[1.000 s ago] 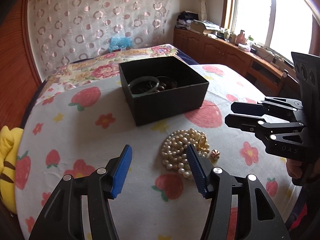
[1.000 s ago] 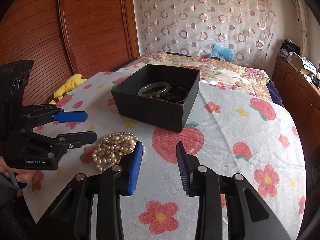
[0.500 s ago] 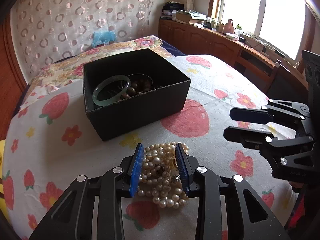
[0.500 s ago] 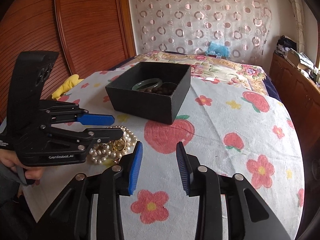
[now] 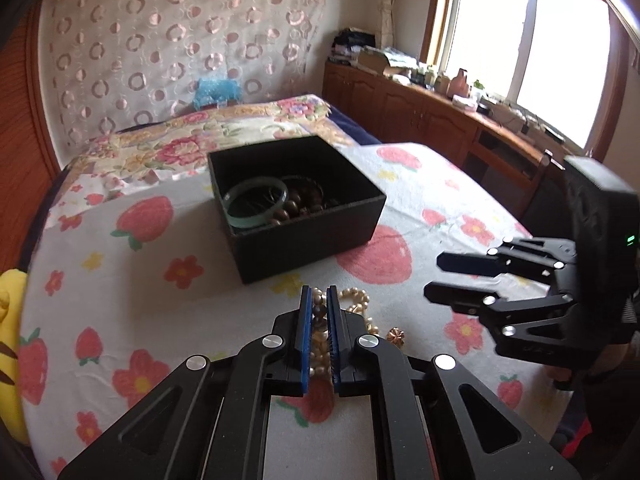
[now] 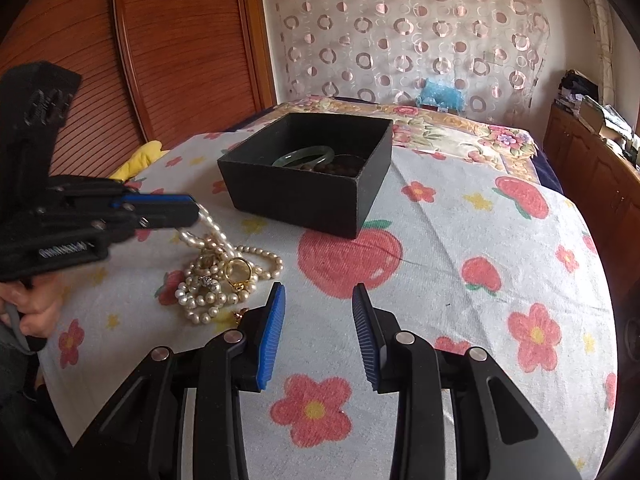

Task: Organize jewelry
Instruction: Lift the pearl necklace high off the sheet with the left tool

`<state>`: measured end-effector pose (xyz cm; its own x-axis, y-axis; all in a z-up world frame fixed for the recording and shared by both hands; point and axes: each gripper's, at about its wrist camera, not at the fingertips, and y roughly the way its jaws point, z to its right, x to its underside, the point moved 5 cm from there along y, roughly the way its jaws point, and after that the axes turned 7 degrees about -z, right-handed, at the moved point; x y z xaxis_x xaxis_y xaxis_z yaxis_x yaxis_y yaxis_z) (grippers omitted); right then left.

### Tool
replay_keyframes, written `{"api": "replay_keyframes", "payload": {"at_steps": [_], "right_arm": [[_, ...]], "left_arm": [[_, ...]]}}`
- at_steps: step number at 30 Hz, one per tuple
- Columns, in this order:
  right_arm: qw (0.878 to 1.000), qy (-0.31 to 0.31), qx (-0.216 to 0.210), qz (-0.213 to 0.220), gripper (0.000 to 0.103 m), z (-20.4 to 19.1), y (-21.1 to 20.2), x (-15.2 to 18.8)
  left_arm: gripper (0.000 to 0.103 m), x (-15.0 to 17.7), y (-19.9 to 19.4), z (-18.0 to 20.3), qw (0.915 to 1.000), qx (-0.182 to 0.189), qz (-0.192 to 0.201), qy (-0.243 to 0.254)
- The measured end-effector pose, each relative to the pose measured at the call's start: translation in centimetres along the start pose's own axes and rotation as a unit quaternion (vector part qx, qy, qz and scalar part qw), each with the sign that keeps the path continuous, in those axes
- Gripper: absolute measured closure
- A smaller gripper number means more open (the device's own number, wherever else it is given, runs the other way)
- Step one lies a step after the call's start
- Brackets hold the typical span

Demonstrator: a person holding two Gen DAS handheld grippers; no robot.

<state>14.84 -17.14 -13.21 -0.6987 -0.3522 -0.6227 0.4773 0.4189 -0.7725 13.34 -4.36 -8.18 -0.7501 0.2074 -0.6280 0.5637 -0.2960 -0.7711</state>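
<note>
Now the left gripper (image 5: 320, 312) is pinched tight on a strand of the pearls (image 6: 216, 276), its blue pads nearly touching with beads caught between them, and in the right wrist view a taut run of pearls climbs from the heap to those tips. The right gripper (image 6: 318, 328) hangs partly open over bare cloth (image 6: 460, 220), holding nothing. The rest of the pearls lie in a tangled pile on the cloth, just near of the black box (image 6: 296, 196) and to the left of the right gripper, with a gold ring (image 6: 239, 270) nested in the loops and a small gold piece (image 5: 395, 336) beside them. The box sits farther off, open, with a green bangle (image 5: 256, 204) and dark beads (image 5: 304, 204) already inside. Judging by this, the step in hand is lifting the pearls to the box. Done well, the lift should go slowly and straight up until the whole strand hangs free, since the ring may ride along or snag; the right gripper could steady the pile. The raised strand's long axis runs from the heap up and to the left toward the pads; the heap itself has no clear direction.
</note>
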Motion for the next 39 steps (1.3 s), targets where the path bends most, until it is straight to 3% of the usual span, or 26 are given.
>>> {"api": "replay_keyframes", "payload": {"at_steps": [17, 27, 39], "right_arm": [[1.0, -0.015, -0.006, 0.0, 0.066, -1.8, 0.1, -1.0], [1.0, -0.026, -0.014, -0.003, 0.066, -3.1, 0.5, -1.2], [0.997, -0.061, -0.037, -0.024, 0.066, -6.1, 2.1, -1.7]], "left_arm": [[0.097, -1.1, -7.2, -0.3, 0.9974, -0.007, 0.072, 0.004], [0.097, 3.2, -4.9, -5.1, 0.9979, -0.046, 0.022, -0.041], [0.097, 5.6, -4.2, -8.1, 0.9959, -0.056, 0.006, -0.071]]}}
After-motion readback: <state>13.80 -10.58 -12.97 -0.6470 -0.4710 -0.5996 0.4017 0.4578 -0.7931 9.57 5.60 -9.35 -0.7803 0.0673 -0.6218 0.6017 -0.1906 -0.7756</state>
